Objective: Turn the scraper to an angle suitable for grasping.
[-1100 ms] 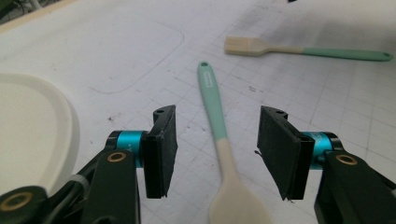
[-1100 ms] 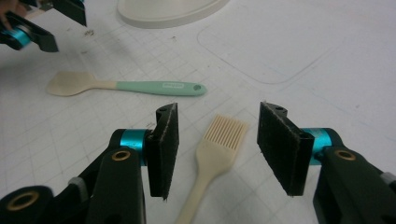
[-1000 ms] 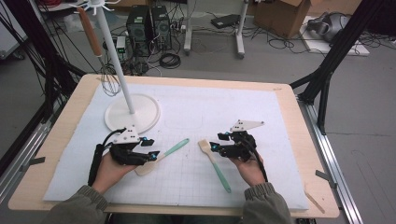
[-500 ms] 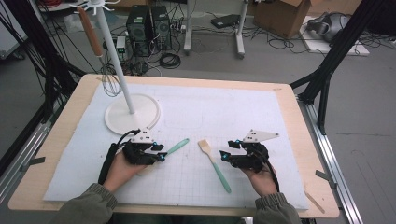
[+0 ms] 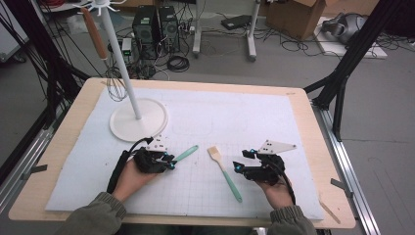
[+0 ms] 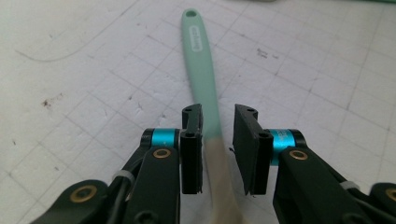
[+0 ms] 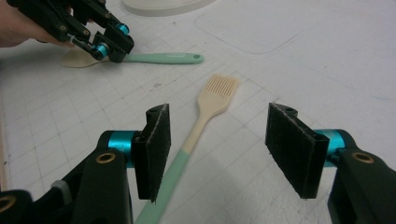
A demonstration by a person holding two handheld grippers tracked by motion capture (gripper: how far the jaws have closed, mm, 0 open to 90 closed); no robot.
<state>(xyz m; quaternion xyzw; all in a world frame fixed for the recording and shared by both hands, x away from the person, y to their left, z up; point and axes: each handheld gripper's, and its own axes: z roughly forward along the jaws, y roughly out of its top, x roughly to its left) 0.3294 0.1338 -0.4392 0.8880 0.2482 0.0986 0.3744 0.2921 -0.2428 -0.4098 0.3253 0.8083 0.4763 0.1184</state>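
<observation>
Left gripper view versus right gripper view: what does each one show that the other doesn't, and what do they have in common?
Left gripper view: a close look along the left gripper, whose jaws have just been closing, with the spatula between them where green handle meets cream blade. Right gripper view: the brush, the white stand base and a hand. Shared: the spatula and the gridded mat.

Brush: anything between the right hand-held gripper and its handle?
Nothing visible. The brush lies alone on the mat, its handle running between the open jaws of the right hand-held gripper. The spatula and the left hand-held gripper are farther off, apart from it.
</observation>
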